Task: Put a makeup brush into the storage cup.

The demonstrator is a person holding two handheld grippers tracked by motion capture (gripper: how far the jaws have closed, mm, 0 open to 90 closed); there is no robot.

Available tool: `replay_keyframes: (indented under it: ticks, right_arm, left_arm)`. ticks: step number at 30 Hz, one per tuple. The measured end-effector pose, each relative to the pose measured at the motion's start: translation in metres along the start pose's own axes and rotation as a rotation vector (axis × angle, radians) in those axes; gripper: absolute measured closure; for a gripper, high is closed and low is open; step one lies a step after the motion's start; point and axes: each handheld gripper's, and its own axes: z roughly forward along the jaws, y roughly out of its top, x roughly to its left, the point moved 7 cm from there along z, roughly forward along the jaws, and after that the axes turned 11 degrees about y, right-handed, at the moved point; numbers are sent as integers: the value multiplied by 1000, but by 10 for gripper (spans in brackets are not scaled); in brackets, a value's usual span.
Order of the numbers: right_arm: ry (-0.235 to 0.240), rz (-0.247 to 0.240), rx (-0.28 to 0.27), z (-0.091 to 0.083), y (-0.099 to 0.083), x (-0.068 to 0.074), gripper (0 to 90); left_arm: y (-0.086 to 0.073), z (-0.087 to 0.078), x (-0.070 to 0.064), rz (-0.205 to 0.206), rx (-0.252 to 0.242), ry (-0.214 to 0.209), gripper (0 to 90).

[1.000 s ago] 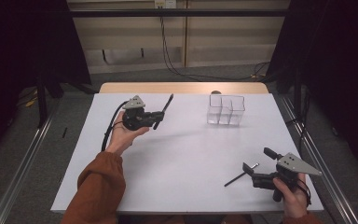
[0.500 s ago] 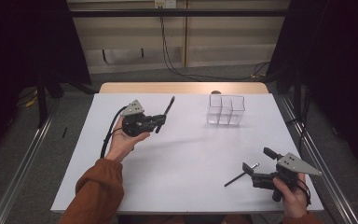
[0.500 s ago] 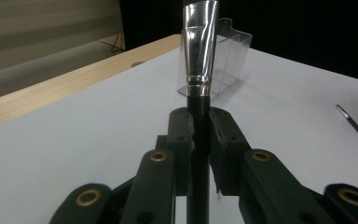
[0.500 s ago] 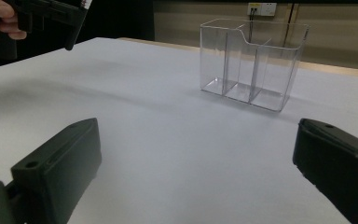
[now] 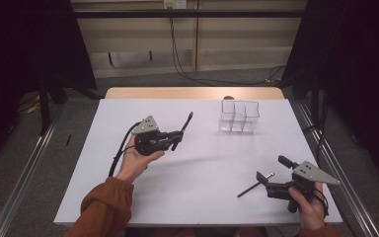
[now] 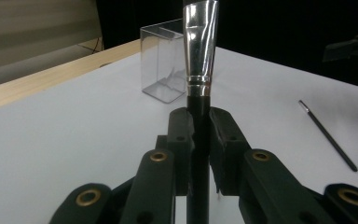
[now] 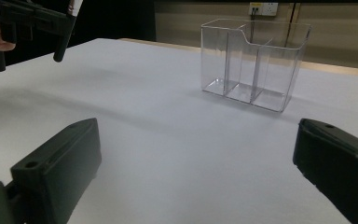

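Brush [image 6: 199, 70] with a black handle and silver ferrule sits clamped between the jaws of the left hand-held gripper [image 5: 175, 139], lifted off the worktop [image 5: 197, 163] over its left-middle part. Compared with a second ago, the left hand [image 5: 135, 160] has carried it slightly toward the clear compartment organiser [image 5: 239, 116] near the far edge, so the brush seems bound for a compartment. A second, thinner brush [image 5: 255, 184] lies flat toward the near right corner, just beside the right hand-held gripper [image 5: 264, 183], whose jaws stand wide apart and hold nothing.
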Motion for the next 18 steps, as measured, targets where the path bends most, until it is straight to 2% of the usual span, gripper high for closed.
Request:
replay_keyframes:
  ticks: [8,12,13,18]
  right_arm:
    - [19,-7,0,5,1,2,7]
    - [29,-7,3,7,1,4,7]
    - [36,-2,1,8,2,5,7]
    - [51,-8,-8,11,3,9,7]
  left_arm:
    - [5,-7,-18,-21,-22,-23,796]
    - [7,-12,-27,-14,-30,-27,796]
    - [6,-16,-31,-28,-39,-33,796]
    - [2,-26,-41,-21,-51,-30,796]
